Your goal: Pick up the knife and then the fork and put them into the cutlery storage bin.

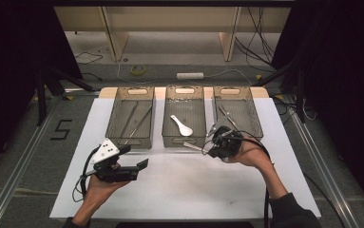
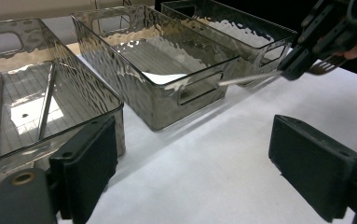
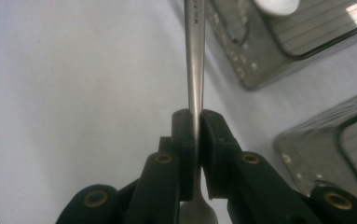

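Observation:
My right gripper point(image 1: 216, 142) is shut on a metal fork point(image 1: 194, 147) in front of the middle bin point(image 1: 183, 141). Its handle points left, and in the left gripper view the tines point(image 2: 327, 65) stick out behind the jaws. In the right gripper view the jaws point(image 3: 197, 126) pinch the thin handle point(image 3: 195, 51), which runs straight up. My left gripper point(image 1: 134, 159) is held low at the front left over the white sheet, open and holding nothing point(image 2: 199, 163). A white spoon point(image 1: 182, 126) lies in the middle bin.
Three clear plastic bins stand in a row at the back of the white sheet point(image 1: 184, 185). The left bin point(image 1: 129, 141) holds long metal rods point(image 1: 139, 121). The right bin point(image 1: 239, 90) holds metal utensils point(image 1: 227, 114). Cables lie on the floor beyond the table.

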{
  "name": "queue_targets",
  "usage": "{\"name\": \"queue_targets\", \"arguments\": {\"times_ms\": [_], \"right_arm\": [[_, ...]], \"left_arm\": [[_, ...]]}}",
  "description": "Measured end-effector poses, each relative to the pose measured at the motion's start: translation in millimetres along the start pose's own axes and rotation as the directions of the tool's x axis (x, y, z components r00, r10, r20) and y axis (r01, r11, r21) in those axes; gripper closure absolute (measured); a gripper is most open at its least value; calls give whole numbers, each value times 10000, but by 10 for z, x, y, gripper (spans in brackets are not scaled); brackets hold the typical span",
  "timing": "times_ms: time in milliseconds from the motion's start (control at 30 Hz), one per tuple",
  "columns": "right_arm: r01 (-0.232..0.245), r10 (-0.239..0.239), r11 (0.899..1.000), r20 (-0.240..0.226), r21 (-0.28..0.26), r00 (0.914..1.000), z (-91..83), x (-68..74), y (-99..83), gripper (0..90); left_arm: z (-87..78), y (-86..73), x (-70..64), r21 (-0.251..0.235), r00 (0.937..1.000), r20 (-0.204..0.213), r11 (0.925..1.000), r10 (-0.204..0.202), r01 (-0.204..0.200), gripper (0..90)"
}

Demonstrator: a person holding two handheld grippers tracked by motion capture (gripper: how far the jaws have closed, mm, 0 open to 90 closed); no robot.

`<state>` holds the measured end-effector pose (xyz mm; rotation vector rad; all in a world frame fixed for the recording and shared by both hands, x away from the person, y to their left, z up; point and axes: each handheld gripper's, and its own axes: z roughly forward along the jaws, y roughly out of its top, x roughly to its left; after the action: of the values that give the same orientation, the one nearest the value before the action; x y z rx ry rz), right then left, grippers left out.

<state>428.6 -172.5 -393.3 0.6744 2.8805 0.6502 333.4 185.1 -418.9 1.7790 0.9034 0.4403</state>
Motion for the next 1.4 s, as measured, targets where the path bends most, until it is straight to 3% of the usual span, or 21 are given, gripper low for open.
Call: {"name": "queue_targets", "arguments": {"times_ms": [300,533,800,1100,1400], "right_arm": [[-679,703,9943,255,-824,9972,-243,-272,84,852],[-1470,1525,9829,429,-1105,9874,-325,-504,129,852],[-1953,2063,9737,906,-1174,9743,-347,-727,169,851],[-2756,2960,9508,1520,-1415,9430,-355,-1005,135,851],[-3475,3692,9267,1754,-1429,9126,-341,-1147,41,851]], "left_arm": [[3,0,-1,13,10000,-29,10000,-6,6,149],[1,-1,3,-4,10000,-19,10000,-8,8,149],[0,0,3,-11,10000,-12,10000,-21,21,149],[-5,1,3,-54,10000,3,10000,2,-2,150],[-4,1,2,-43,10000,4,10000,4,-4,150]]}}
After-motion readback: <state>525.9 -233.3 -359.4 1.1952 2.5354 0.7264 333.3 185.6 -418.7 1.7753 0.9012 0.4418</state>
